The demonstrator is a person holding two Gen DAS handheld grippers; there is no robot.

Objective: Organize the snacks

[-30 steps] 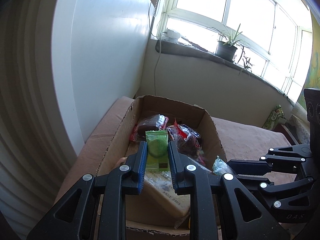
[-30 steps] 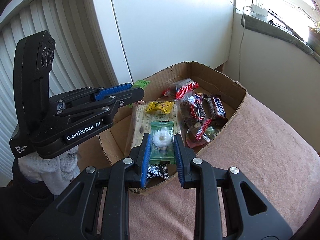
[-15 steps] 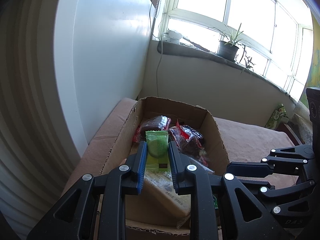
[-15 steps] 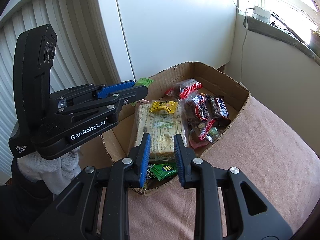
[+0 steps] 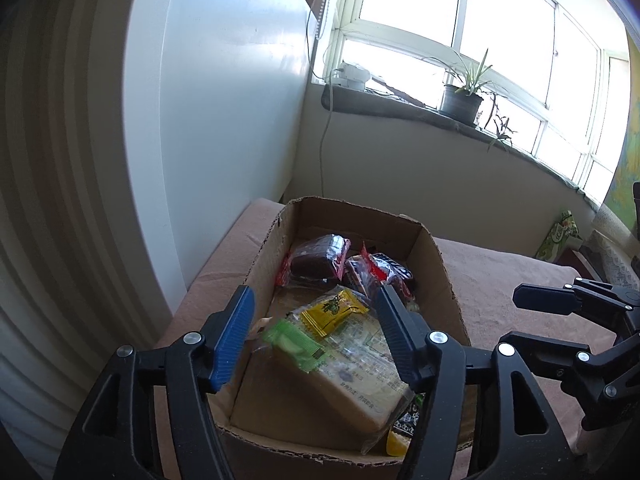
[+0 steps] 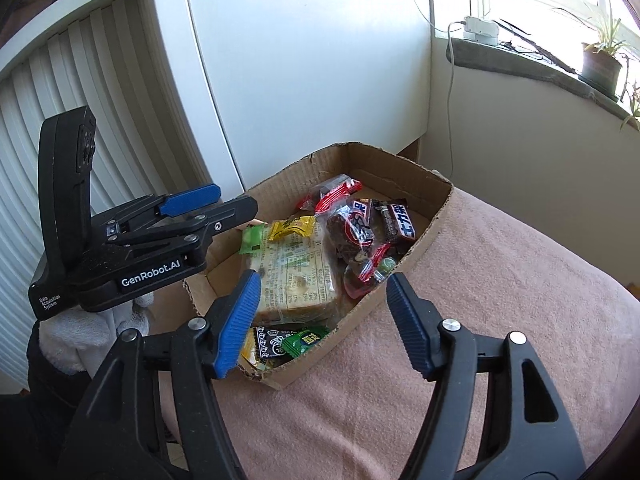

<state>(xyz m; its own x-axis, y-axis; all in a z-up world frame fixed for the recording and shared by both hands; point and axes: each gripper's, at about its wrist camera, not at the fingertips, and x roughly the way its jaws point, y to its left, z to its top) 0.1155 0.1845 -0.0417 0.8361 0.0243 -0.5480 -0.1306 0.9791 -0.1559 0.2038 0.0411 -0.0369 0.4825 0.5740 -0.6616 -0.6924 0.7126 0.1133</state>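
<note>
Right gripper (image 6: 322, 312): nearest the camera, jaws spread wide after just opening, nothing between the pads — it hangs over the near corner of the box.
Left gripper (image 5: 314, 334): jaws likewise just opened and standing apart; a light green packet (image 5: 294, 342) lies below them, loose, touched by neither pad.
Gloved hand (image 6: 96, 328): white glove under the left gripper's black body, at the box's left side.
Cardboard box (image 6: 424, 240): open-topped, sitting on a pink cloth (image 6: 500, 320) that covers the surface.
Near end of box: a dark packet and a green sachet (image 6: 306, 340) side by side against the front wall.
Middle of box: a large clear-wrapped block (image 6: 298, 276) with printed text, carrying the light green packet and a yellow sachet (image 6: 292, 228) on its far end.
Far end of box: chocolate bars (image 6: 398, 220) and red-trimmed clear packs (image 6: 334, 192) of dark snacks.
Beyond: white wall panel, then a windowsill with a potted plant (image 5: 460, 100).
</note>
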